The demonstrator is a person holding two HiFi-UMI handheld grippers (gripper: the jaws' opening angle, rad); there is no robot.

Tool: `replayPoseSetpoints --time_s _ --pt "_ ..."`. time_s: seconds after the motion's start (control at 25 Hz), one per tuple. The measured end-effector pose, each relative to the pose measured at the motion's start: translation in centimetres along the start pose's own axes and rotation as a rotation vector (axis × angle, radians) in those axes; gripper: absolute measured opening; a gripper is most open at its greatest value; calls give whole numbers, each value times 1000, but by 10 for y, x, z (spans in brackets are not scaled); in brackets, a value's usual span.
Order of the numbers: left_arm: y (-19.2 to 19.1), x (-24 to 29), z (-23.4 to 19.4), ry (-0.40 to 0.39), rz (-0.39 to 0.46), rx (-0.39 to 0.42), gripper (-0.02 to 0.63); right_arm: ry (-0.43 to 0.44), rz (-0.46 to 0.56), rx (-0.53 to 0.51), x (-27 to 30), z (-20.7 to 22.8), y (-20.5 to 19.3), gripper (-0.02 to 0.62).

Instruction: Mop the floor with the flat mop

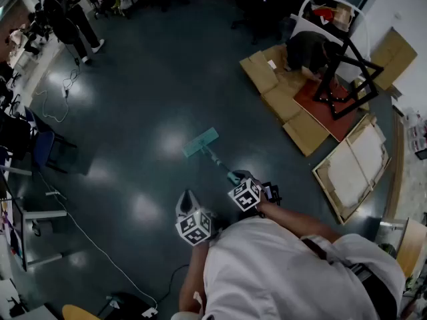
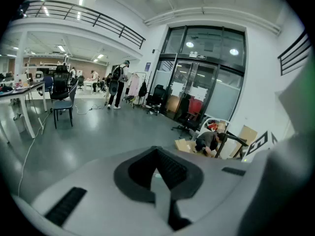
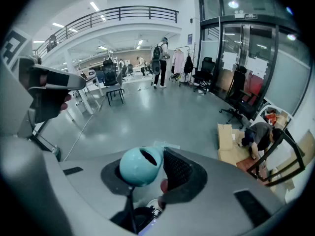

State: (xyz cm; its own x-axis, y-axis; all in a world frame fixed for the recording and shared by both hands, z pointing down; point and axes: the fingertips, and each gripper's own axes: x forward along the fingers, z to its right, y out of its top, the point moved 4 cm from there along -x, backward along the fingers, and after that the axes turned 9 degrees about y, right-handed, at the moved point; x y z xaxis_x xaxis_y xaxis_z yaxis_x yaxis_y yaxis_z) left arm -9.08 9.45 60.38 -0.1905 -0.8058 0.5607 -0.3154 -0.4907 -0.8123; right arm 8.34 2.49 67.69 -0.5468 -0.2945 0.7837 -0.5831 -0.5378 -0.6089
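The flat mop lies on the dark floor with its teal head (image 1: pixel 201 142) out ahead of me. Its thin handle (image 1: pixel 217 160) slants back to my right gripper (image 1: pixel 235 177). That gripper (image 3: pixel 153 157) is shut on the handle's rounded teal end cap (image 3: pixel 141 165), which fills the space between the jaws. A sliver of the mop head (image 3: pixel 166 144) shows just beyond it. My left gripper (image 1: pixel 187 201) hangs left of the handle, apart from it. In its own view the left gripper (image 2: pixel 157 157) has its jaws together and holds nothing.
Flattened cardboard (image 1: pixel 280 89) and a wooden frame panel (image 1: pixel 352 165) lie to the right. There a person (image 1: pixel 309 49) crouches by a black metal frame (image 1: pixel 347 79). A white cable (image 1: pixel 87 235) runs along the floor at left, beside desks and a chair (image 1: pixel 41 145). People (image 1: pixel 70 15) stand far left.
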Motion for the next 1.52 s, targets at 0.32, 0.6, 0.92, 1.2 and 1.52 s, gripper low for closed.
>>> replayPoseSetpoints --time_s 0.32,0.6,0.92,1.2,1.52 --pt "0 -1 0 -1 -1 -2 6 -5 -6 -7 1 0 -1 117" --pt "-2 -4 -1 2 -3 -13 5 -3 -1 12 1 -1 -6 117" --pt "0 2 -9 19 -8 -48 5 -2 -4 -10 0 -9 -4 117" --pt "12 29 -5 12 -12 -49 6 -5 -14 -9 26 3 6 117" --pt "31 56 -11 4 -5 -58 5 -38 27 -37 90 26 60 117"
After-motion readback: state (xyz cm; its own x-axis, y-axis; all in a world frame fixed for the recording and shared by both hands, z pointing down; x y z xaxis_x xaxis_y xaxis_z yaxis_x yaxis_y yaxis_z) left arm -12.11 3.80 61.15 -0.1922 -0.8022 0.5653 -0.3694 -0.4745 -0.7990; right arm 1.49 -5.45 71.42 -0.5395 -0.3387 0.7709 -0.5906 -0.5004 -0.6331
